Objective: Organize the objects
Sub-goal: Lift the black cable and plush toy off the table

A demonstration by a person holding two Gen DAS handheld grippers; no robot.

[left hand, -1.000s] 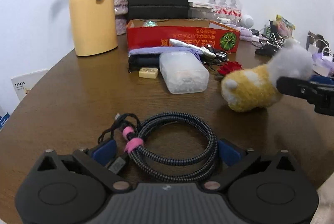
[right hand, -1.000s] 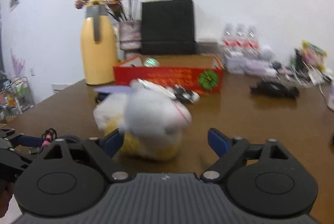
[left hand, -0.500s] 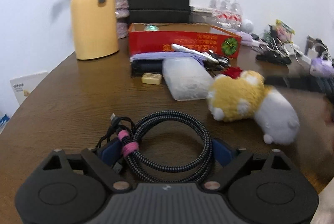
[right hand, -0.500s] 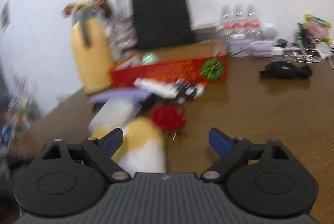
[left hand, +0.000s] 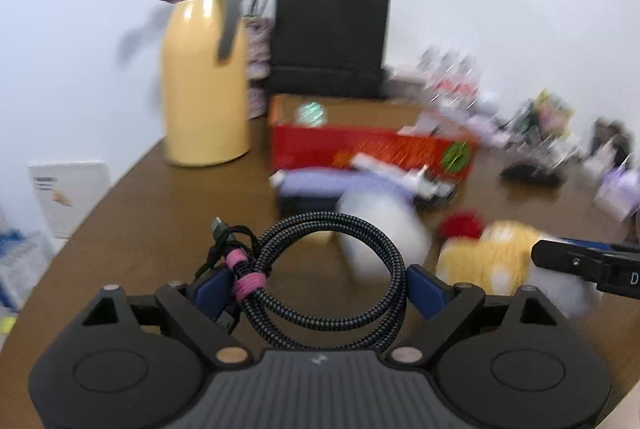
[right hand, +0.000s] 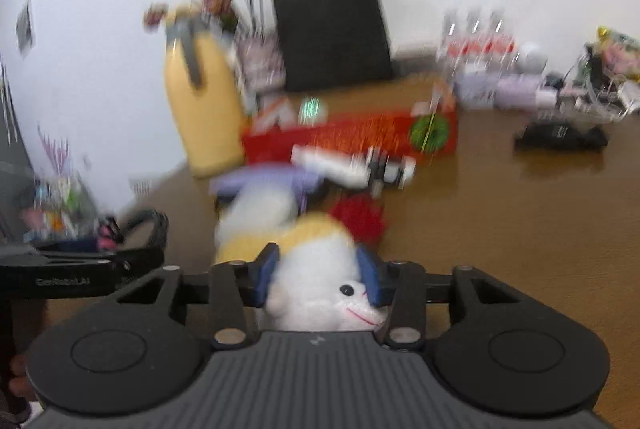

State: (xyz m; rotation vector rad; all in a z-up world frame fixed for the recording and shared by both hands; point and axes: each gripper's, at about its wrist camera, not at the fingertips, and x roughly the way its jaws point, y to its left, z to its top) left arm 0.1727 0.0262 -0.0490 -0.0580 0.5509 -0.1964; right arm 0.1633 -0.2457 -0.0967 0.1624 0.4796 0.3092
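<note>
The left tongs (left hand: pixel 318 283) are clenched across a coiled black braided cable with a pink tie (left hand: pixel 320 269), blue pads pressing the loop from either side; the coil is held clear above the brown wooden bench (left hand: pixel 160 213), its ring roughly flat and facing up, the plug end poking away toward the bench's far-left edge. The right tongs (right hand: pixel 318 279) grasp a white and yellow plush toy (right hand: pixel 316 281) by its white head; the long axis runs away from the camera, face toward the lens, yellow body toward the far edge. Only the right view shows the toy's eye and stitched pink mouth; the left view shows the right tongs' black finger crossing the toy from the right. Beyond, blurred, sit a red cardboard box (left hand: pixel 372 149), a yellow thermos jug (left hand: pixel 206 85) and a black paper bag (left hand: pixel 332 33) near the bench's far edge.
</note>
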